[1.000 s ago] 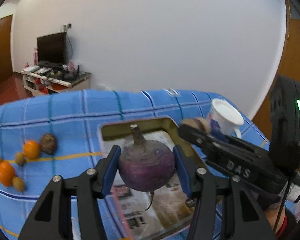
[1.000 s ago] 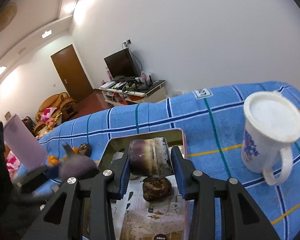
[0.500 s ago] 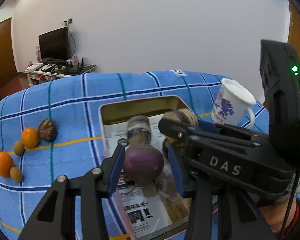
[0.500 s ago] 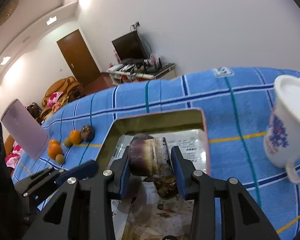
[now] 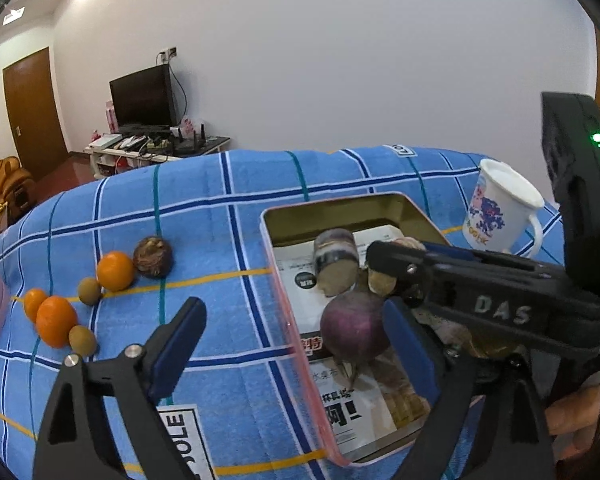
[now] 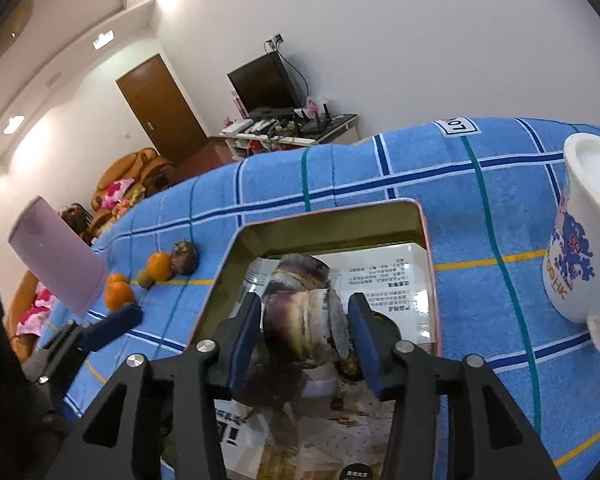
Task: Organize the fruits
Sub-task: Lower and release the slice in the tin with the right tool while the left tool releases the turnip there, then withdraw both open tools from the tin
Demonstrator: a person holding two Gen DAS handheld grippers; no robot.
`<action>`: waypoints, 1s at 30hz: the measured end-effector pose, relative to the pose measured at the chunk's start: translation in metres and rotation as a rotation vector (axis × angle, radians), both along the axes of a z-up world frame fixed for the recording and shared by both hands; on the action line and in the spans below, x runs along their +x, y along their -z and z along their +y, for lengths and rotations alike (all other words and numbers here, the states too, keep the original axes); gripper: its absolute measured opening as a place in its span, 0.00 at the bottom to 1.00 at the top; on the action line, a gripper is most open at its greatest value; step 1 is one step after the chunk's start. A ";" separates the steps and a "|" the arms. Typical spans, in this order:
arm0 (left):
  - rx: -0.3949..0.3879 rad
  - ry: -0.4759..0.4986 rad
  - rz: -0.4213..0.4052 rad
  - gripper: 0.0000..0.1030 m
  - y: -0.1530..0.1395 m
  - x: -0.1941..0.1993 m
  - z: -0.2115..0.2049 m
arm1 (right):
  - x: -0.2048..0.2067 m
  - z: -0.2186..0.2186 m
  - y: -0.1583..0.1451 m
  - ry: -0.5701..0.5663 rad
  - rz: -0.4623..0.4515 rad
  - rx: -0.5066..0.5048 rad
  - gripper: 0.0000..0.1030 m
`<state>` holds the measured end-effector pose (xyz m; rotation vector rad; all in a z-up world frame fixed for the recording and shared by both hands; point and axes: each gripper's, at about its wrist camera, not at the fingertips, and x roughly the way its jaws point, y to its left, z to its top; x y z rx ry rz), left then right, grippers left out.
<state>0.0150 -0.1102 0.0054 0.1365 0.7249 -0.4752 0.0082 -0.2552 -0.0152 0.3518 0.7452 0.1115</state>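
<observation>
My left tongs [image 5: 296, 344] are opening wide, with the purple turnip [image 5: 356, 330] loose between them, lying on the printed paper inside the metal tin [image 5: 384, 204] against the right-hand pad. My right tongs [image 6: 306, 334] are also opening, around a cut cane segment [image 6: 304, 330] just above the tin floor; I cannot tell whether the pads are fully clear of it. Risks, as I judge them: the round turnip may roll when I pull the left tongs back, since one pad lies against it; the cane segment, barely released, may tip onto the second segment [image 6: 298, 272] or catch a pad and be dragged out; and the two tongs sit close together over one tin, so a careless retreat could knock them. The table wears a blue plaid cloth [image 5: 220, 208], soft and slightly rumpled; oranges [image 5: 115, 271], kiwis [image 5: 89, 290] and a brown fruit [image 5: 153, 257] remain left of the tin, a white mug [image 5: 496, 212] to its right. Beyond: white wall, television [image 5: 142, 98], brown door [image 5: 32, 112].
</observation>
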 end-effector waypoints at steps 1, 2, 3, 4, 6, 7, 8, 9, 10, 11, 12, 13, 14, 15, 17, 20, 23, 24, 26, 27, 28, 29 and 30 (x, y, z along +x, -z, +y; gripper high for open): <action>-0.001 0.000 -0.003 0.89 -0.001 0.000 0.001 | -0.001 -0.001 -0.001 0.006 -0.009 0.009 0.48; -0.004 0.000 -0.009 0.89 -0.003 0.000 0.002 | -0.004 -0.002 -0.004 0.007 -0.024 0.020 0.48; -0.013 -0.003 -0.018 0.89 -0.006 -0.001 0.004 | -0.007 -0.004 -0.007 0.004 -0.044 0.029 0.48; -0.027 -0.006 -0.028 0.90 -0.009 -0.001 0.008 | -0.010 -0.004 -0.010 0.008 -0.067 0.034 0.49; -0.050 -0.022 -0.040 0.93 -0.014 0.000 0.014 | -0.018 -0.005 -0.019 0.024 -0.126 0.040 0.49; -0.058 -0.037 -0.045 1.00 -0.016 0.002 0.018 | -0.022 -0.006 -0.024 0.034 -0.155 0.040 0.50; -0.067 -0.055 -0.053 1.00 -0.017 0.003 0.023 | -0.026 -0.007 -0.028 0.051 -0.182 0.035 0.54; -0.072 -0.079 -0.060 1.00 -0.018 0.004 0.028 | -0.030 -0.008 -0.032 0.069 -0.208 0.027 0.57; -0.071 -0.099 -0.063 1.00 -0.018 0.006 0.032 | -0.034 -0.009 -0.036 0.089 -0.231 0.017 0.60; -0.070 -0.119 -0.065 1.00 -0.018 0.008 0.036 | -0.038 -0.010 -0.039 0.115 -0.255 0.004 0.61; -0.074 -0.140 -0.066 1.00 -0.018 0.010 0.040 | -0.041 -0.010 -0.042 0.134 -0.272 -0.006 0.61; -0.082 -0.157 -0.066 1.00 -0.018 0.012 0.044 | -0.044 -0.011 -0.044 0.149 -0.284 -0.014 0.61; -0.088 -0.169 -0.065 1.00 -0.018 0.014 0.047 | -0.045 -0.011 -0.045 0.158 -0.288 -0.015 0.61; -0.088 -0.181 -0.068 1.00 -0.018 0.015 0.050 | -0.045 -0.008 -0.045 0.166 -0.291 -0.014 0.61; -0.067 -0.215 -0.078 1.00 -0.018 0.017 0.053 | -0.046 -0.006 -0.045 0.167 -0.291 -0.010 0.61; -0.042 -0.245 -0.067 1.00 -0.013 0.021 0.058 | -0.053 -0.007 -0.044 0.193 -0.301 -0.012 0.61; -0.014 -0.285 -0.060 1.00 -0.004 0.023 0.061 | -0.057 -0.004 -0.040 0.205 -0.298 -0.006 0.61; -0.005 -0.292 -0.058 1.00 -0.002 0.024 0.062 | -0.056 0.000 -0.040 0.201 -0.294 -0.014 0.61; 0.011 -0.307 -0.058 1.00 0.001 0.022 0.065 | -0.056 0.008 -0.038 0.190 -0.295 -0.044 0.61; 0.014 -0.315 -0.063 1.00 0.002 0.021 0.067 | -0.057 0.012 -0.037 0.187 -0.297 -0.058 0.61; 0.018 -0.326 -0.067 1.00 0.002 0.021 0.069 | -0.057 0.016 -0.036 0.182 -0.299 -0.066 0.61; 0.020 -0.339 -0.072 1.00 0.002 0.020 0.073 | -0.057 0.019 -0.035 0.180 -0.299 -0.068 0.61; 0.021 -0.351 -0.078 1.00 0.003 0.019 0.077 | -0.058 0.021 -0.033 0.180 -0.299 -0.070 0.61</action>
